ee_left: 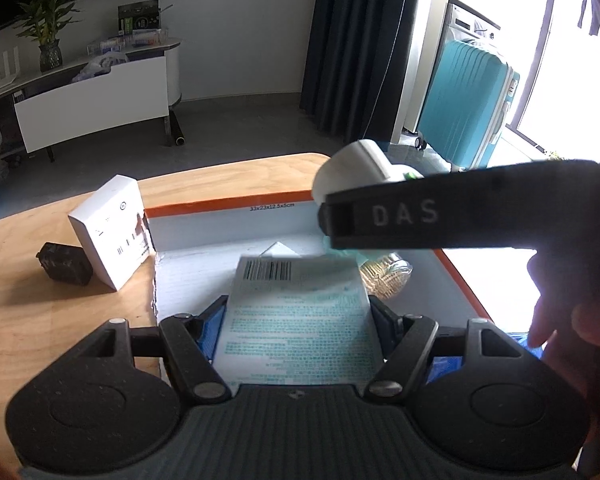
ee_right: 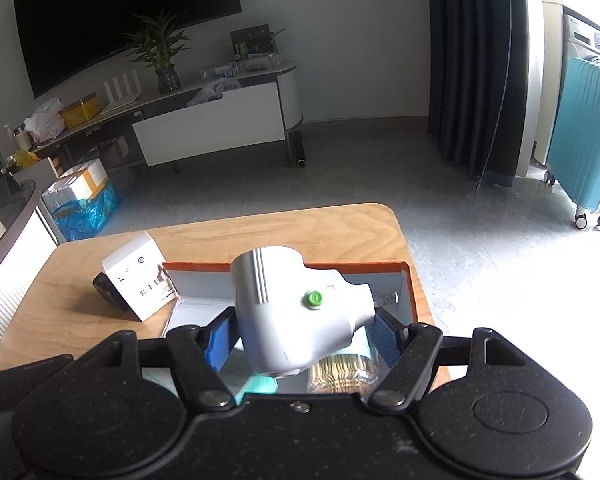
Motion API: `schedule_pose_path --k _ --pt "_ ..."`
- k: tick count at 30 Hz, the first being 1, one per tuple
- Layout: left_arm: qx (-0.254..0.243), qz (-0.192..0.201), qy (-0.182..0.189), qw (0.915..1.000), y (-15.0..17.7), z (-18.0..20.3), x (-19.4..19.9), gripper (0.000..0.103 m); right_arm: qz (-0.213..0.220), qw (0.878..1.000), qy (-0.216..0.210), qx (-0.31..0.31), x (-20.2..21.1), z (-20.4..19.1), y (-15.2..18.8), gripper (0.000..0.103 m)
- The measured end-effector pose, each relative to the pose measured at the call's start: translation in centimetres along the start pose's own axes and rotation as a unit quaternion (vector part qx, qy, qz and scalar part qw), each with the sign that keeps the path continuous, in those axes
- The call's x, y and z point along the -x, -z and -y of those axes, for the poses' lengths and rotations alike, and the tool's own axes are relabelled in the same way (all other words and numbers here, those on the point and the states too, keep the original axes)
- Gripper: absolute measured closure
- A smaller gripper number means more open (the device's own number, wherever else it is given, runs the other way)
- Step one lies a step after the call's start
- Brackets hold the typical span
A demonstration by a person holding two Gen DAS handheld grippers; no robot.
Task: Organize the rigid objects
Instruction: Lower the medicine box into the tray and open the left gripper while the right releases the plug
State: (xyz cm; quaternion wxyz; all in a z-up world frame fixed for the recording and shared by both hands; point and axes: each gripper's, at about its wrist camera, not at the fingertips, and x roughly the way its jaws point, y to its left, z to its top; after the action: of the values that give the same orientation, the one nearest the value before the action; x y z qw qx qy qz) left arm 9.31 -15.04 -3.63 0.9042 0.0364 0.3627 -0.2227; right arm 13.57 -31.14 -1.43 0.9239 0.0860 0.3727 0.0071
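My left gripper (ee_left: pixel 298 308) is shut on a flat white packet (ee_left: pixel 300 280) with a barcode and teal print. It holds the packet tilted over an open cardboard box (ee_left: pixel 220 204) with an orange rim. A clear jar of toothpicks (ee_left: pixel 386 274) lies inside the box on the right. My right gripper (ee_right: pixel 306 320) is shut on a white handheld device (ee_right: pixel 284 300) with a green button, above the same box (ee_right: pixel 340 266). In the left wrist view one of its fingers (ee_left: pixel 420 216) crosses from the right, with the device (ee_left: pixel 356 172) at its tip.
A white carton (ee_left: pixel 112 232) stands on the wooden table (ee_left: pixel 40 320) just left of the box, and a small black object (ee_left: pixel 64 264) lies beside it. A hand (ee_left: pixel 572 320) shows at the right edge. On the floor beyond are a teal suitcase (ee_left: pixel 468 104) and a low cabinet (ee_right: pixel 212 128).
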Motion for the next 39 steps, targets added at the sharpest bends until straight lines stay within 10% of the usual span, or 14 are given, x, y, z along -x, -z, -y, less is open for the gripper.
schedule_pose_path --k 16,20,39 --pt "0.015 0.014 0.052 0.9984 -1.0 0.6 -0.7 0.031 0.066 0.997 0.012 -0.026 4.2 2.1 -0.8 0.015" --pt "0.025 0.036 0.060 0.9972 -1.0 0.2 0.6 0.015 0.070 0.997 0.008 -0.026 4.7 1.6 -0.7 0.015" --pt "0.099 0.040 -0.076 0.9914 1.8 -10.9 5.5 0.012 0.047 0.998 -0.032 0.022 3.2 -7.0 0.9 0.015"
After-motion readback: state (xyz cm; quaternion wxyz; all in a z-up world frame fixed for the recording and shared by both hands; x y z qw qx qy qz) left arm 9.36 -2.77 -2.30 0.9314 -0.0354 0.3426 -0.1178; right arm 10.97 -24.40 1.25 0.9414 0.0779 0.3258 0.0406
